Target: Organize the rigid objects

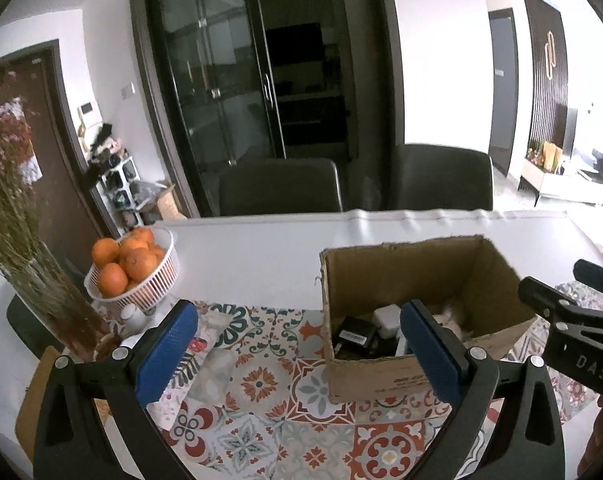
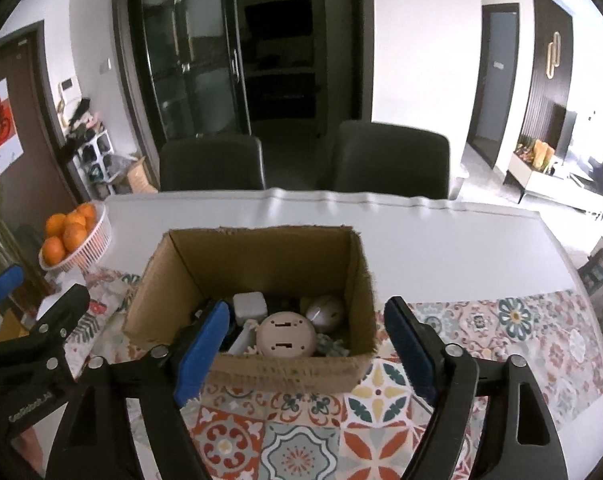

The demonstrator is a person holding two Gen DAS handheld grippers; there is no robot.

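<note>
Both tools, left tool [image 1: 297,356] and right tool [image 2: 305,354], gape wide and empty above the cardboard box [image 2: 285,372]; its round beige plug [image 2: 287,336] looks light, stiff, best pinched across its rim.

Off to the right of my left tool [image 1: 299,354] I read "DAS" in white on the black arm of the right tool [image 1: 581,344]. Left of my right tool [image 2: 303,354], the other tool's black arm carries white lettering, too blurred to read. The print on the cardboard box [image 1: 393,380] is also illegible.
</note>
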